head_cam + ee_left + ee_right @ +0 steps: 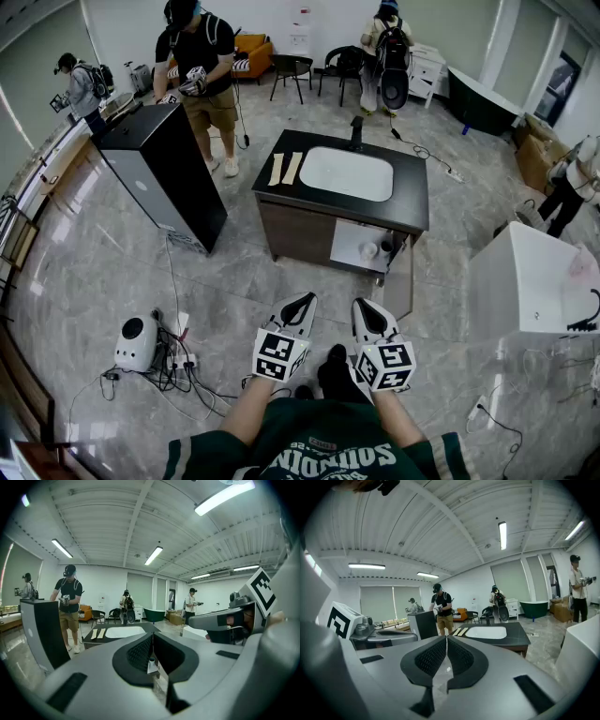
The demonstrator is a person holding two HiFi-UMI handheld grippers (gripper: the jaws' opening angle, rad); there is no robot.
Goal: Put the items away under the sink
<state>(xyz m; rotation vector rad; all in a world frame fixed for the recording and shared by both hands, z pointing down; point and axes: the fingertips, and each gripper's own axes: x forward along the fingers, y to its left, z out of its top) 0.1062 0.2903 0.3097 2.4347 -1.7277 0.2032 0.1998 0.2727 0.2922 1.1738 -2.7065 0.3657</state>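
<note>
Head view: left gripper (pixel 302 304) and right gripper (pixel 365 307), both closed and empty.

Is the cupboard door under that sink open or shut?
Open: the cabinet door stands swung outward, exposing a white compartment with small items inside.

Dark counter (pixel 412 202) — white basin (pixel 346 173) inset, black faucet (pixel 356 131) behind it, two pale strips (pixel 285 169) lying flat at left end.
</note>
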